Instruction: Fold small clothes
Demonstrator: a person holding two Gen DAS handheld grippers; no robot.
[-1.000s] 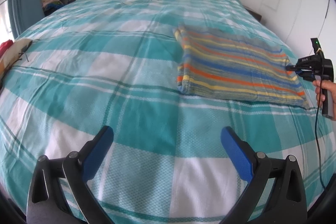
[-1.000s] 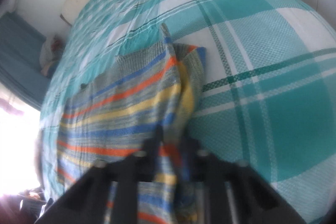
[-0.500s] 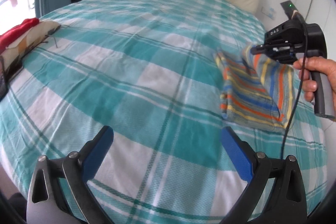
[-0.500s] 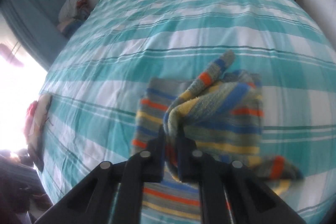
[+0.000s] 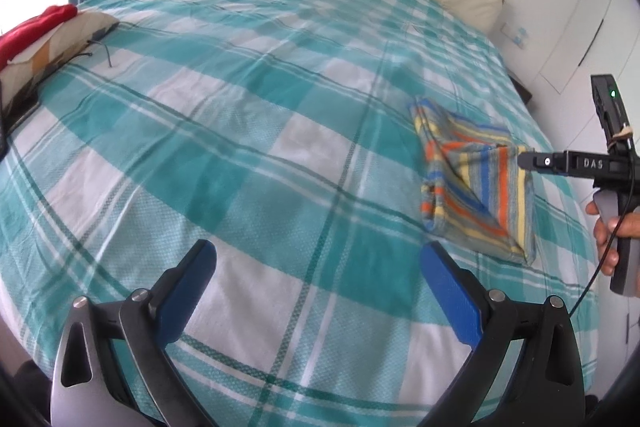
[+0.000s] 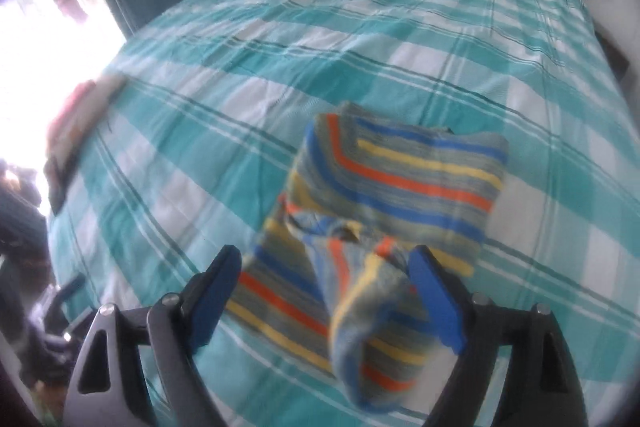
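- Left wrist view: the striped garment (image 5: 476, 183) lies folded on the bed (image 5: 248, 131), long axis running toward the headboard. The left claw (image 5: 320, 291) gapes, empty.
- Right wrist view: the right claw (image 6: 324, 295) has just been opening; a loose corner hangs between its pads, released. Flattening remains, by my judgement.

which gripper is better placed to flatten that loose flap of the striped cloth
Right. The right gripper hangs open directly over the striped cloth, the flap between its jaws. The left gripper is open over bare bedspread, well away.
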